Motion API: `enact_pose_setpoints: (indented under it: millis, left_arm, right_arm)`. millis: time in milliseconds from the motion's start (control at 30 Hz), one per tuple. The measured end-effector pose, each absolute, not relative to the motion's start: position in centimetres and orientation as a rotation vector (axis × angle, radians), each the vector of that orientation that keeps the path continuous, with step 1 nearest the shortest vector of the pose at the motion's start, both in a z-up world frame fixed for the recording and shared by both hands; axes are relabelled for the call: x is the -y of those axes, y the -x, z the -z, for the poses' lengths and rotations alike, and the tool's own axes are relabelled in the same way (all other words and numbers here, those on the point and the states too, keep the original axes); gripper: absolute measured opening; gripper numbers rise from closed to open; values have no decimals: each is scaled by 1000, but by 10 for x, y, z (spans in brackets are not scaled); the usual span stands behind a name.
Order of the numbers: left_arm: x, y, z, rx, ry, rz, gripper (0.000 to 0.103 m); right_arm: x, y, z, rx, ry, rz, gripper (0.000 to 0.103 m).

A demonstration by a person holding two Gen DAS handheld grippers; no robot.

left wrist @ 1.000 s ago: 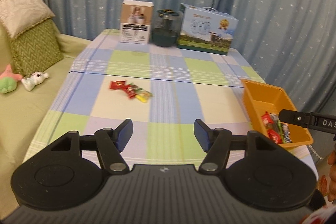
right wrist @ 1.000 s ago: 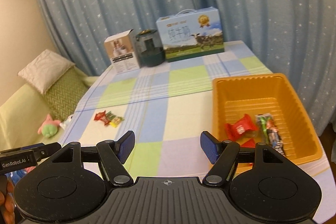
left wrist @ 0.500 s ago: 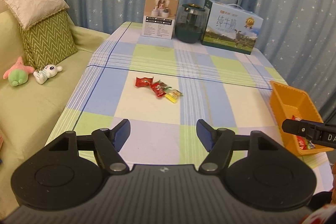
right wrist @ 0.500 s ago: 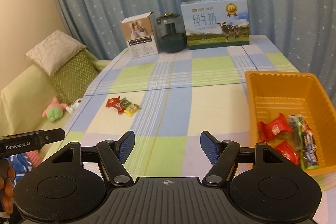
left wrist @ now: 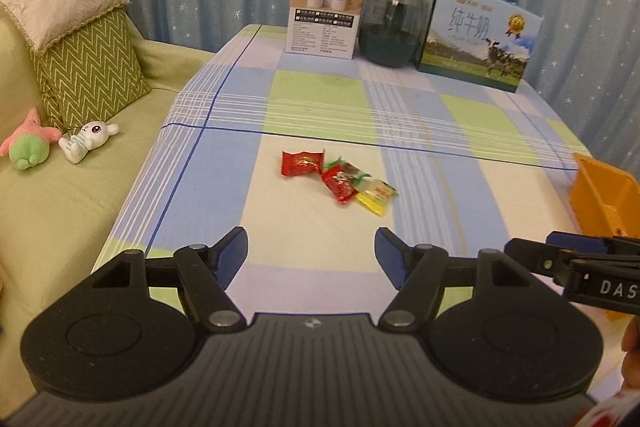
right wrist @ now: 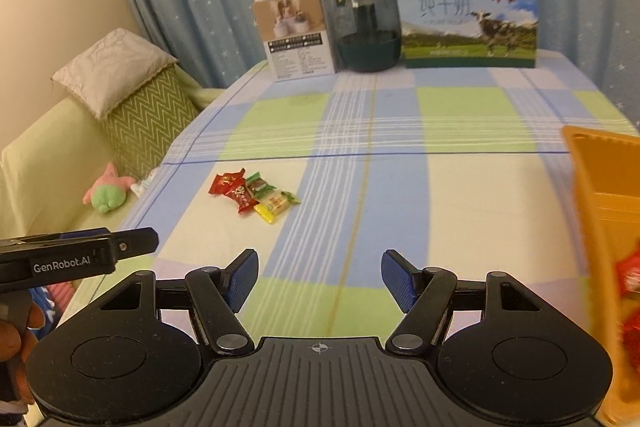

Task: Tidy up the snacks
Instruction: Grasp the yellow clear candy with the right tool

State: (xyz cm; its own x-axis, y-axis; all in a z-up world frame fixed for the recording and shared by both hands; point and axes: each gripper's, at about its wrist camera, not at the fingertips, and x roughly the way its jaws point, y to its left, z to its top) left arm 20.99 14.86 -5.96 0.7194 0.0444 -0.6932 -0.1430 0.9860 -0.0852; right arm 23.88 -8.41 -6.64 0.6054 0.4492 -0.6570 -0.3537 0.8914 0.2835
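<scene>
Both the left claw and the right claw are hanging wide and empty, so the left one should be coming down gently over the nearest candy on the surface, pinching only one.

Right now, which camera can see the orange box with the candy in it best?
The right wrist view. There the orange bin shows its rim, inner wall and blurry red candy wrappers inside. The left wrist view catches only an outer corner of the bin, with nothing inside visible.
</scene>
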Motion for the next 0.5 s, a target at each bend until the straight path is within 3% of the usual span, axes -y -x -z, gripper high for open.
enact_pose_setpoints:
  millis: [133,500]
  left_arm:
    - [-159,-229,73,-771,147,-105,67]
    - [-194,-272,90,-784,241,-189,67]
  right_arm:
    - [66,-263,84,-812,-134,-479,68]
    - [17,-319,116,-864,-183,-525,44]
